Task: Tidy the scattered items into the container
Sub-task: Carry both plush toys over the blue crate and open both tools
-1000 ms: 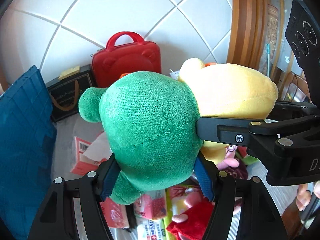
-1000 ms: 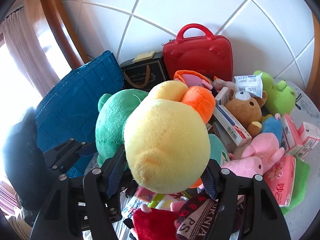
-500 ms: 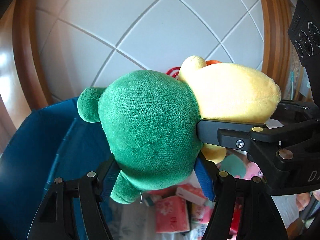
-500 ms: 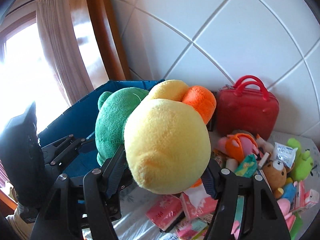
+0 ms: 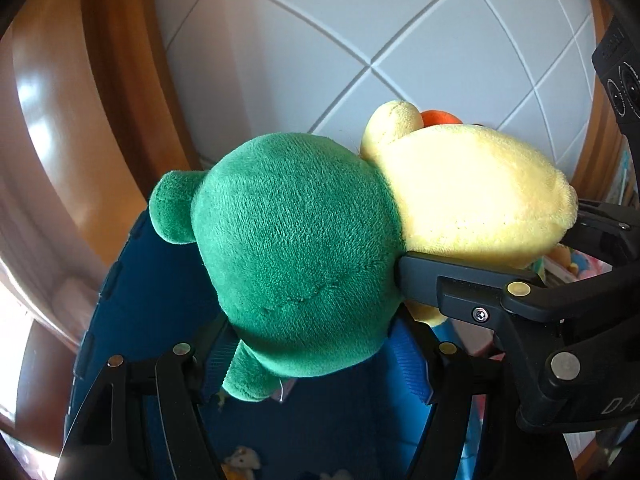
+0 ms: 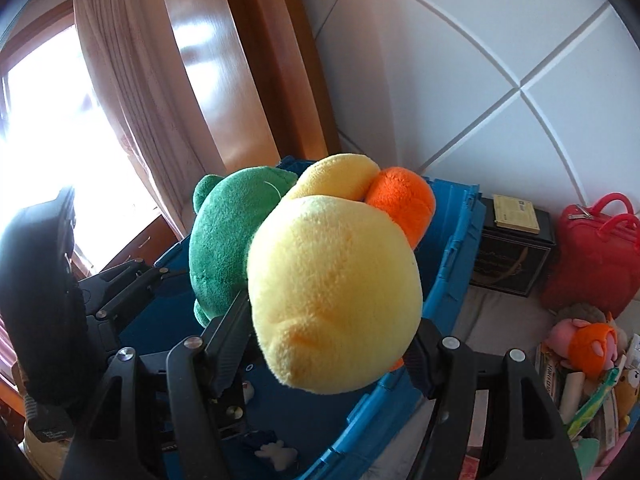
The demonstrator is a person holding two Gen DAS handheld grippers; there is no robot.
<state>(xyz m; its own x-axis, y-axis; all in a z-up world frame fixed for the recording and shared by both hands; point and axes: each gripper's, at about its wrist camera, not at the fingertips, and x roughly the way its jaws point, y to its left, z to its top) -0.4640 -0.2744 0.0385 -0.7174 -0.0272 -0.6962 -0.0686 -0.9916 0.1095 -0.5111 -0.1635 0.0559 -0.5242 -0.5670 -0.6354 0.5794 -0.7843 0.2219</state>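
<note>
Left gripper [image 5: 312, 354] clamped about halfway on a round green plush toy with a small stubby ear [image 5: 296, 252], blue pads squeezing in on both sides of its lower half. Right gripper [image 6: 324, 344] same story, roughly half open and pinching a fat yellow plush toy with an orange bump on top [image 6: 332, 292]. Both toys up in the air, pressed side by side, green one touching the yellow one.

Hanging right over the open blue plastic crate [image 6: 448, 264], nothing let go. Down on the crate floor, a couple of small pale plush bits [image 6: 276, 454], too tiny to make out properly.

Beyond the crate's far right corner, a black box with a tan card lying on its lid [image 6: 512, 256], and next to that a glossy red hard case with a loop handle [image 6: 596, 252]. Along the near right edge of the surface, the leftover pile of mixed plush toys and packets [image 6: 588, 364], well apart from the crate.

Behind all of it: white panelled wall with diagonal grooves [image 5: 360, 40], brown wooden frame [image 5: 116, 92], pinkish curtain [image 6: 132, 92] against a very bright window.
</note>
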